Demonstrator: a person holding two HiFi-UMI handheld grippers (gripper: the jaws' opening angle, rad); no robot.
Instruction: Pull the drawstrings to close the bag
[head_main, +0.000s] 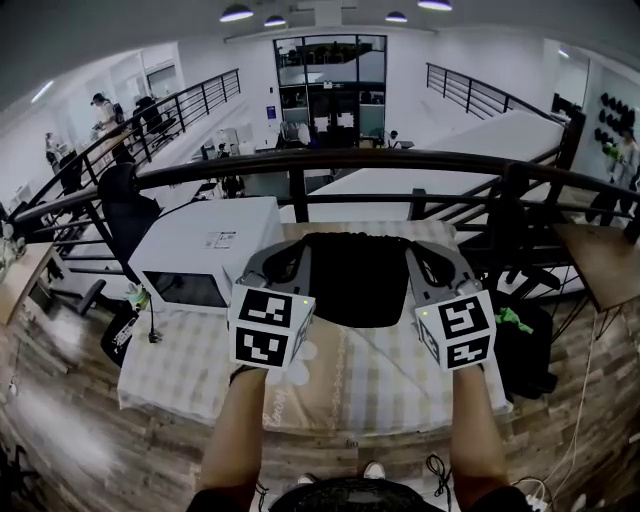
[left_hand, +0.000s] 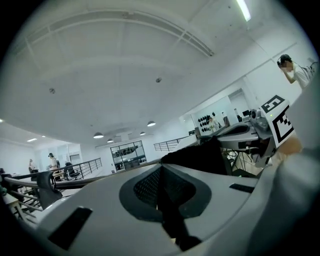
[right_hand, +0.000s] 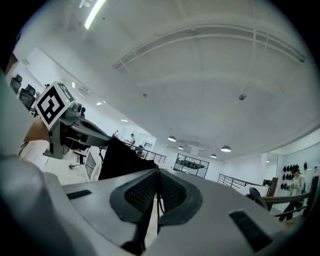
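A black drawstring bag (head_main: 355, 280) hangs in the air between my two grippers, above the table. My left gripper (head_main: 288, 262) holds its upper left corner and my right gripper (head_main: 428, 262) its upper right corner. In the left gripper view the left gripper (left_hand: 159, 185) is shut on a dark drawstring (left_hand: 172, 227) that runs down out of the jaws, with the bag (left_hand: 200, 156) just beyond. In the right gripper view the right gripper (right_hand: 157, 187) is shut on a black drawstring (right_hand: 145, 220), with the bag (right_hand: 120, 157) to its left. Both gripper views tilt up toward the ceiling.
A table with a checked cloth (head_main: 200, 370) lies under the bag, with a white box (head_main: 205, 250) on its left part. A black railing (head_main: 400, 160) runs behind it. A dark bag with a green item (head_main: 512, 320) sits right of the table. People stand far off.
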